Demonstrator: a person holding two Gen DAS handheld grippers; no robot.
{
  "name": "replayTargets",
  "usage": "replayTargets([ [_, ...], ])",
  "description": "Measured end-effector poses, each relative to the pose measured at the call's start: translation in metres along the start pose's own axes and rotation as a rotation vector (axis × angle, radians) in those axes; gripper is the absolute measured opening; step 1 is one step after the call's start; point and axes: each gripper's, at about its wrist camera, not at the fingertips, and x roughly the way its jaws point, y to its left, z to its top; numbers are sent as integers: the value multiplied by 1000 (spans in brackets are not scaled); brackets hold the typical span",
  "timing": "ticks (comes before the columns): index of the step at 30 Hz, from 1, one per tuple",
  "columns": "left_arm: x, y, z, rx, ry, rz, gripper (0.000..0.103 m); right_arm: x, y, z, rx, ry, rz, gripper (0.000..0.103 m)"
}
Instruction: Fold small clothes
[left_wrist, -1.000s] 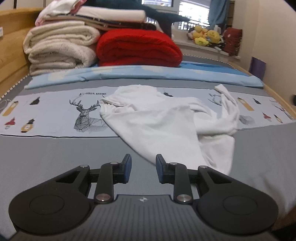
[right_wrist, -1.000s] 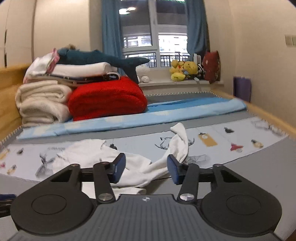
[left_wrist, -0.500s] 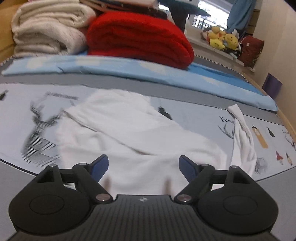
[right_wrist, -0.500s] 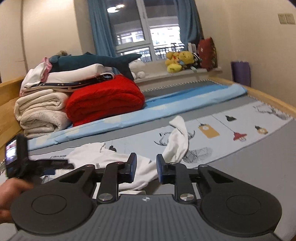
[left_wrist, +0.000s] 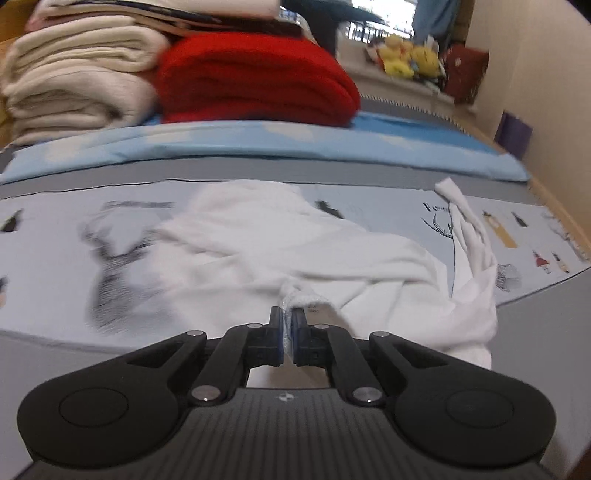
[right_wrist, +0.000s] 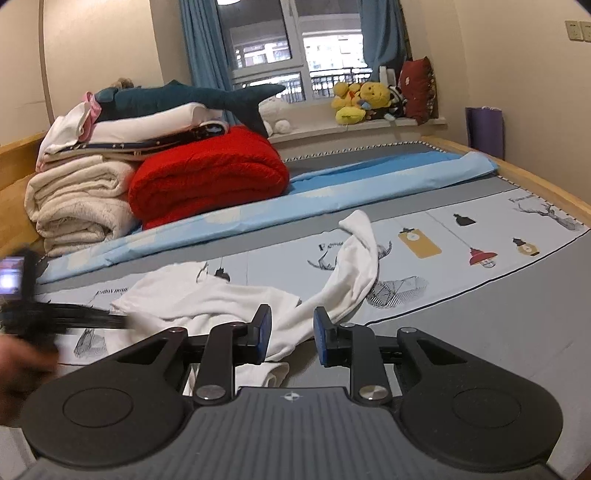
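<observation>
A crumpled white garment (left_wrist: 280, 247) lies on the printed bed sheet (left_wrist: 48, 266). One sleeve (left_wrist: 469, 229) trails off to the right. My left gripper (left_wrist: 287, 321) is shut, and a bunch of the garment's near edge is pinched between its blue pads. In the right wrist view the same garment (right_wrist: 221, 299) spreads ahead, its sleeve (right_wrist: 354, 258) running up to the right. My right gripper (right_wrist: 291, 332) hovers over the sleeve's near end. Its jaws stand apart, fabric shows in the gap, and the pads do not press on it. The left gripper (right_wrist: 125, 320) is a dark blur at the left.
Folded cream blankets (right_wrist: 77, 199) and a red blanket (right_wrist: 207, 173) are stacked at the back left, with a plush shark (right_wrist: 192, 98) on top. A light blue sheet (right_wrist: 332, 184) runs across behind the garment. A wooden bed rail (right_wrist: 546, 188) borders the right side. A hand (right_wrist: 18, 369) shows at the left edge.
My left gripper moved forward onto the garment, opened wide, then shut on its near edge. The right gripper's jaws narrowed and it sank slightly toward the sleeve.
</observation>
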Motion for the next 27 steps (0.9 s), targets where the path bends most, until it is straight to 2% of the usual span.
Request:
replayTargets([
  [4,-58,57,-31,-14,43,36,5,16,-2,-2,29,74,12,26],
  [7,-80,96,-69,-89,73,86,5,33,-2,-6,69,143,21,26],
  [8,-79,107,-82,-124,109,98,5,39,1,-7,67,164,23,26],
  [9,-75,122,-95,-185,201,117,3,44,3,-9,69,181,25,26],
  [10,-75,132,-100,-241,244,106,3,50,5,-11,80,198,30,26],
  [12,-83,140,-98,-283,221,43,6,64,8,-15,116,246,46,26],
  [14,-88,139,-91,-236,182,44,16,80,10,-18,157,296,52,32],
  [16,-85,139,-88,-231,180,52,46,96,12,-21,193,328,57,41],
  [17,-79,142,-88,-242,193,49,48,105,15,-22,201,343,55,45],
  [20,-59,148,-89,-272,248,45,49,134,21,-29,219,393,32,47],
  [23,-31,148,-86,-284,284,36,49,166,25,-39,235,458,-2,47],
  [27,-9,142,-86,-269,335,59,49,192,26,-49,240,496,-40,47],
])
